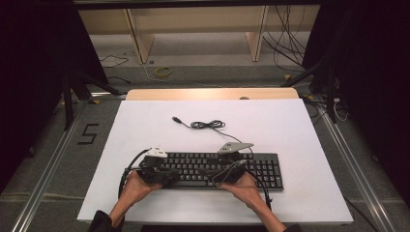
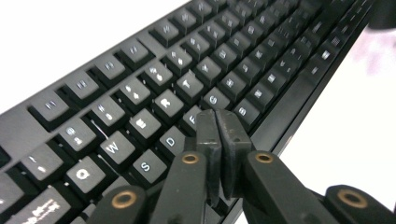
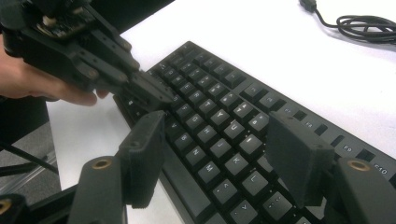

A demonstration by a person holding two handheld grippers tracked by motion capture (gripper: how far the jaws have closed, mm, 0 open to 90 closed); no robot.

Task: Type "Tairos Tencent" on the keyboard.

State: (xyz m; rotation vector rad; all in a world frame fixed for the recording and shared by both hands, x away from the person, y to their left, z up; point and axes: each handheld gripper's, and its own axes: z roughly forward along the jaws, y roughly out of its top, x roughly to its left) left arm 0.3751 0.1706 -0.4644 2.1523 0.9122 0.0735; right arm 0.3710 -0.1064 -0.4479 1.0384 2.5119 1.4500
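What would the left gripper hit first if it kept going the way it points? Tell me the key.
The left gripper, jaws shut, points down at the keyboard. Straight on, it would most likely meet the F key first, though its tips cover that spot, so G beside it is possible.

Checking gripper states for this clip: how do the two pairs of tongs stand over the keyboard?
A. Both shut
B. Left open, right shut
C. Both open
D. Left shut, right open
D: the left tongs are pressed together above the keyboard, while the right tongs stand wide apart.
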